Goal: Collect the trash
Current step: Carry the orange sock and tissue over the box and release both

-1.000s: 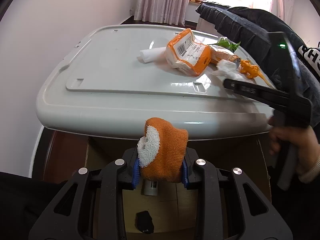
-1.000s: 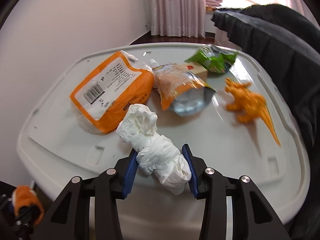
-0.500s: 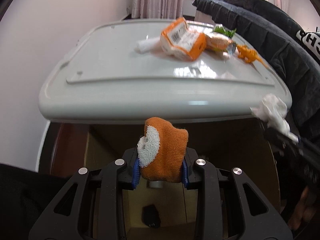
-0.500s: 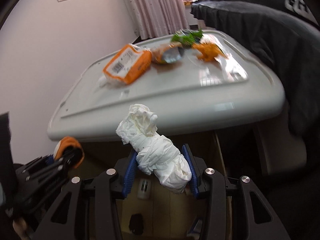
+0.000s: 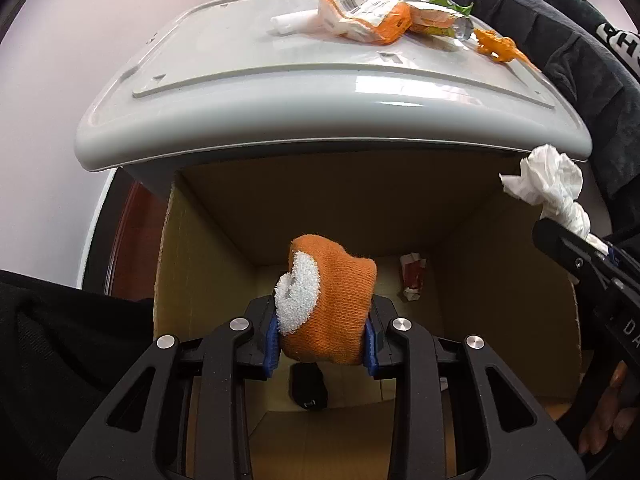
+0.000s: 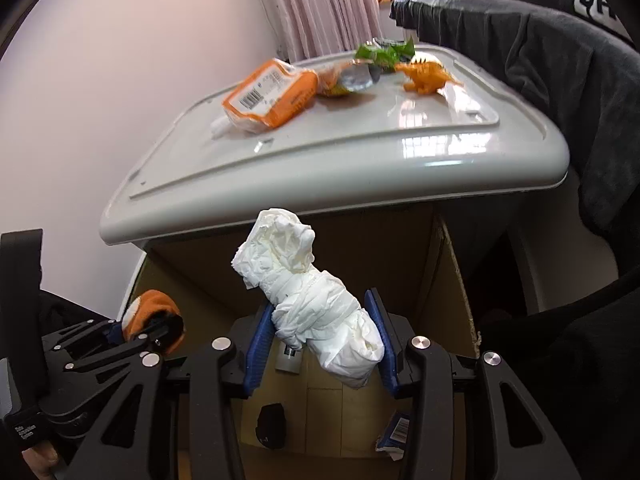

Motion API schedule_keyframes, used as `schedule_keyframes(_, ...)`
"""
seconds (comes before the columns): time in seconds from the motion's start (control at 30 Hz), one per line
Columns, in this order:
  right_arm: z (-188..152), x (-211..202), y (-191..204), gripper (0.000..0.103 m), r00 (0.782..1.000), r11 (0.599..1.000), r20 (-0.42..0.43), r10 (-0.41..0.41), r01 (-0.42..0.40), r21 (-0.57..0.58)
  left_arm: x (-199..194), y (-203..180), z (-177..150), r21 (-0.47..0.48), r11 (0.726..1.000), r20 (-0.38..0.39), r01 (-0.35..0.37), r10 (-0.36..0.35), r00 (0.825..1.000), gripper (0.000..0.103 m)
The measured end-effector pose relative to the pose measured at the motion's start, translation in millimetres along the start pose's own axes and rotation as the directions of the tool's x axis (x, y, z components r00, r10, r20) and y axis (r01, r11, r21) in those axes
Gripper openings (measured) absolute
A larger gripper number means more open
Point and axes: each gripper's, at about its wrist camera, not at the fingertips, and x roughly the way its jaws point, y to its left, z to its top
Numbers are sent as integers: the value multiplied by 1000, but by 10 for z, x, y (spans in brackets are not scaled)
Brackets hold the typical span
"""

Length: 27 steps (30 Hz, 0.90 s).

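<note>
- My left gripper (image 5: 322, 338) clamps a rolled orange knit sock (image 5: 330, 300) above the open brown cardboard box (image 5: 224, 220).
- My right gripper (image 6: 320, 338), partly open, pinches a crumpled white tissue wad (image 6: 316, 304) over that box too.

Orange knit sock (image 5: 334, 312) with white fuzzy patch; crumpled tissue wad (image 6: 316, 312) all white; grippers black with blue pads (image 6: 258, 344) and silver screws; brown cardboard box (image 5: 208, 264) with a red-and-white wrapper (image 5: 412, 276) and a small black thing (image 5: 308, 388) inside; counter (image 5: 256, 80) glossy pale grey; on it an orange-and-white packet (image 5: 364, 12) with black barcode, green wrapper (image 6: 384, 54), orange toy dinosaur (image 6: 426, 76); curtain (image 6: 324, 4) pale pink, speckled; jacket (image 6: 540, 72) black with white lettering
</note>
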Motion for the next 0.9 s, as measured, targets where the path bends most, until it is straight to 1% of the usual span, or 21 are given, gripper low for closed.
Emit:
schedule_keyframes(0.17,-7,144,-86,45,999,999,-52,-1,3,44,119,18,4,-18,1000,-29,-4,3,1000,30)
schedule_keyframes(0.37,-27,180,-117,45,998,998,-66,-1,5,59,229,19,27,-34,999,-60,-5,3,998,30)
schedule_keyframes(0.5,-26,187,-101,45,998,999,-67,-3,7,52,239,4,27,-27,1000,-59,-7,6,998,30)
schedule_keyframes(0.57,-23,186,-99,48,998,999,-67,-5,9,51,239,7,33,-26,1000,-57,-6,5,998,32)
schedule_keyframes(0.6,-18,187,-94,49,998,999,-67,-5,9,50,239,13,38,-31,999,-57,-8,7,998,39)
schedule_keyframes(0.63,-16,182,-90,56,998,999,-66,-11,14,50,239,17,43,-36,999,-59,-9,7,998,55)
schedule_keyframes(0.67,-10,172,-92,66,998,998,-60,-15,18,53,246,29,50,-42,999,-64,-16,13,998,63)
schedule_keyframes(0.7,-6,150,-100,68,999,998,-45,-26,28,57,244,38,57,-46,999,-64,-28,25,998,74)
schedule_keyframes(0.8,19,84,-159,69,999,995,-7,-37,38,91,263,56,65,-49,997,-68,-54,51,996,75)
schedule_keyframes(0.9,30,86,-218,70,999,992,-7,-45,45,121,314,87,71,-63,997,-93,-54,48,994,75)
